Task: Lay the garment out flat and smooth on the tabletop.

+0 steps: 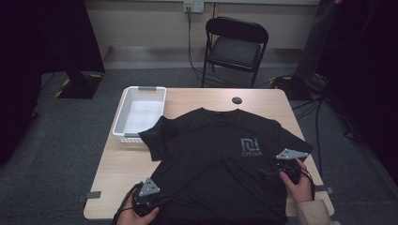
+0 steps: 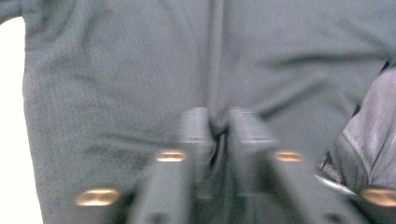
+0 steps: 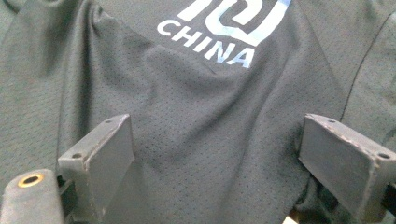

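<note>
A black T-shirt [image 1: 216, 154] lies spread face up on the wooden table [image 1: 117, 168], collar away from me, with a pale logo [image 1: 250, 146] on the chest. My left gripper [image 1: 149, 198] sits at the shirt's near left hem. In the left gripper view its jaws [image 2: 218, 121] stand close together, pinching a raised fold of the cloth [image 2: 140, 70]. My right gripper [image 1: 278, 169] rests on the shirt's right side just below the logo. In the right gripper view it [image 3: 215, 135] stands wide open over the fabric [image 3: 210, 93], with the logo [image 3: 229, 28] ahead.
A white plastic basket [image 1: 146, 88] stands at the table's far left, touched by the shirt's left sleeve. A small black round object [image 1: 237, 100] lies near the far edge. A folding chair [image 1: 237, 44] stands behind the table. Bare wood shows at the left front.
</note>
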